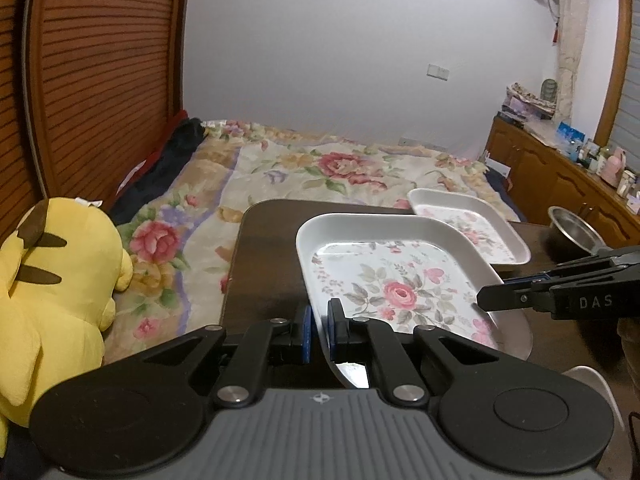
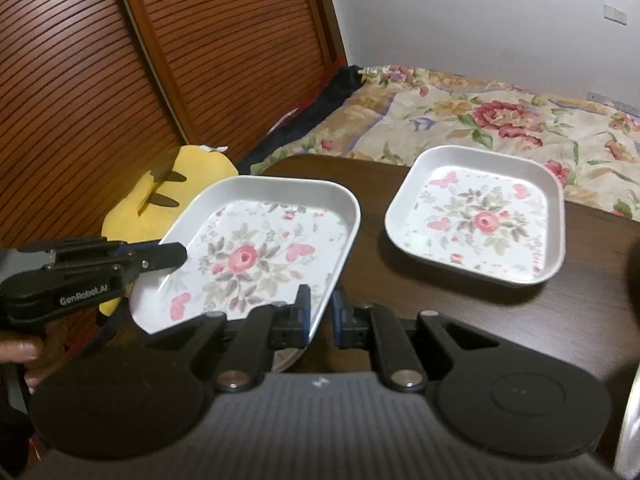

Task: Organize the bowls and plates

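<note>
- Both grippers are on the near floral plate [image 2: 260, 248]: the left gripper [image 1: 318, 330] is clamped on its left rim, the right gripper [image 2: 320, 316] straddles the right rim with the jaws nearly together, so it looks gripped too.
- The plate is lifted and tilted above the dark table [image 2: 400, 320], left side higher in the right wrist view. It hangs over the near edge, not resting flat.
- The second floral plate [image 2: 476, 216] sits flat further back on the table, well apart from the held one. Same shape, so my guess is the step is stacking one into the other.
- The steel bowl [image 1: 572, 228] is at the far right of the table, beside the second plate.
- Doing it well: level the plate first, because two grips on opposite rims fight each other if one hand leads.
- Carry it across with both hands at matched speed, and keep it high enough to clear the second plate's rim.
- Line up corners before lowering; square plates only nest when aligned.
- Set it down, then release one side at a time.
- Risk: thin slick rims, so a twist could pop a grip.
- The yellow plush [image 1: 52, 280] on the bed is off to the left, out of the path.
</note>
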`<state>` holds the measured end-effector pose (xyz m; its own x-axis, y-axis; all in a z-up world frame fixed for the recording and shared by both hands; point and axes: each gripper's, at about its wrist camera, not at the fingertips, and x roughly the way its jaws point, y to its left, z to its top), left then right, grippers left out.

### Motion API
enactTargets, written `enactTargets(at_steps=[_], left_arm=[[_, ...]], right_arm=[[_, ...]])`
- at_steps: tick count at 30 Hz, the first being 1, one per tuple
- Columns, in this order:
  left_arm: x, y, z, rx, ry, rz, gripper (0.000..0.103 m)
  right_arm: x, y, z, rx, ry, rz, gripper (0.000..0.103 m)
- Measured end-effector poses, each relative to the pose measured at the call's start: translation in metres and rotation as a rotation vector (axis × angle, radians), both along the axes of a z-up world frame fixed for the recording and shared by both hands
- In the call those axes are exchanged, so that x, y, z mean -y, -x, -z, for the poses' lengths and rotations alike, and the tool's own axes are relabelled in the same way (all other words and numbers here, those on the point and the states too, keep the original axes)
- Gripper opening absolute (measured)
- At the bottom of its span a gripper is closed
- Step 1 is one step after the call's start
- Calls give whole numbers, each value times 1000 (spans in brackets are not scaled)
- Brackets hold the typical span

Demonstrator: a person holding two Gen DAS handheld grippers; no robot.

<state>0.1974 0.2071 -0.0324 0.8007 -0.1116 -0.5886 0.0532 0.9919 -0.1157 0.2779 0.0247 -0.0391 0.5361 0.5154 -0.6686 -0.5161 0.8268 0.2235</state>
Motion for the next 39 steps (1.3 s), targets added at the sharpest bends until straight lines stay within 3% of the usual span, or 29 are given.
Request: enactTargets(at_steps=[20, 39], left_arm=[[56, 46, -43, 74, -22, 93, 11], [87, 85, -37, 54, -39, 143, 12]], right_arm=[[61, 52, -38, 91, -40, 65, 12], [98, 94, -22, 75, -62, 88, 12]])
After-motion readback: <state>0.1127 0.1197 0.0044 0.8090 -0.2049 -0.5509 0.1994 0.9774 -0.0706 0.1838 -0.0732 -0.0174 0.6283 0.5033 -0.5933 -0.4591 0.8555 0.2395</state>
